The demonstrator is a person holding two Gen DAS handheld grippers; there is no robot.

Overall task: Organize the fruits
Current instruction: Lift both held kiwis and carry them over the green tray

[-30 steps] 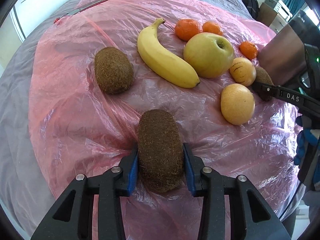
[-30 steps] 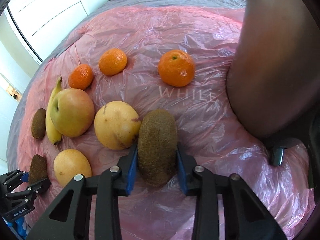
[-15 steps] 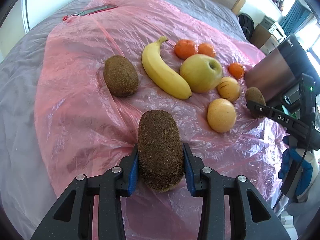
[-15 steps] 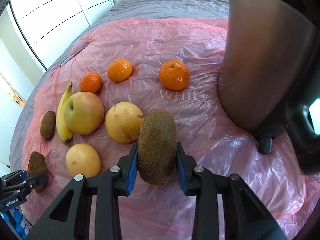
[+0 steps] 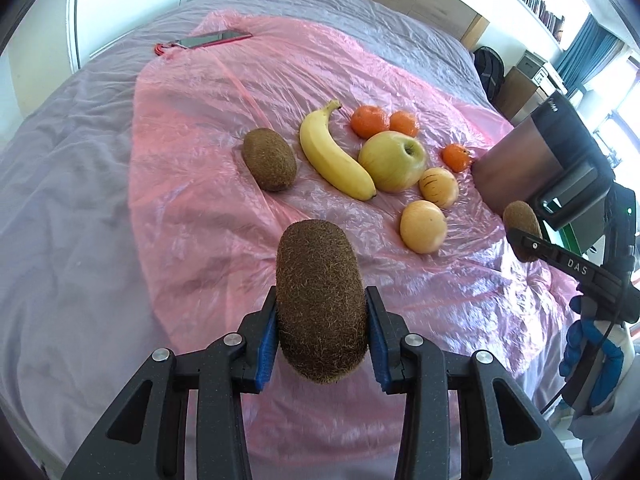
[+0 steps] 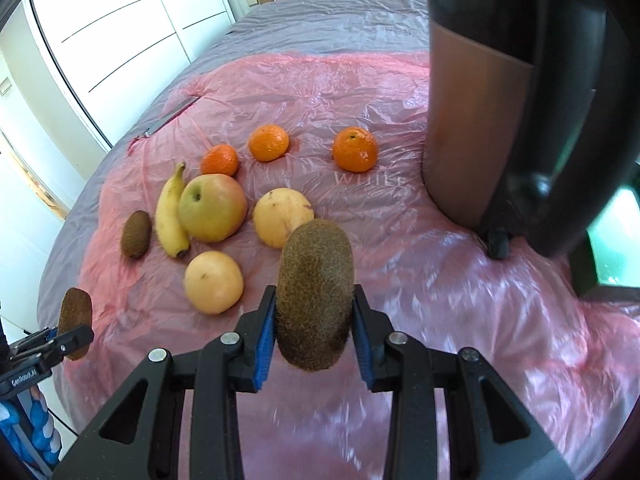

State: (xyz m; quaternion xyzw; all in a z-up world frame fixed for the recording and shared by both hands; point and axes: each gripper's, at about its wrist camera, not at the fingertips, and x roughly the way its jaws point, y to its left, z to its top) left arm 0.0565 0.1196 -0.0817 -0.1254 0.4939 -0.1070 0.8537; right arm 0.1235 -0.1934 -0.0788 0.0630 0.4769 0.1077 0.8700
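My left gripper (image 5: 322,336) is shut on a brown kiwi (image 5: 320,300), held above the pink plastic sheet (image 5: 192,184). My right gripper (image 6: 314,330) is shut on a second kiwi (image 6: 314,292), also lifted off the sheet; this gripper and its kiwi (image 5: 520,220) show at the right edge of the left wrist view. A third kiwi (image 5: 270,164) lies on the sheet beside a banana (image 5: 334,158). An apple (image 5: 392,160), two yellow round fruits (image 5: 424,226) (image 5: 438,186) and three mandarins (image 6: 354,149) (image 6: 269,143) (image 6: 219,160) lie close together.
A tall copper and black appliance (image 6: 500,92) stands on the sheet at the right. A phone (image 5: 212,38) lies at the far edge of the sheet. Grey bedding (image 5: 60,184) surrounds the sheet. A blue gloved hand (image 5: 592,352) holds the right gripper.
Both grippers have risen and drawn back with their kiwis; the fruits on the sheet look smaller and farther away. The fruits lying on the sheet have not moved.
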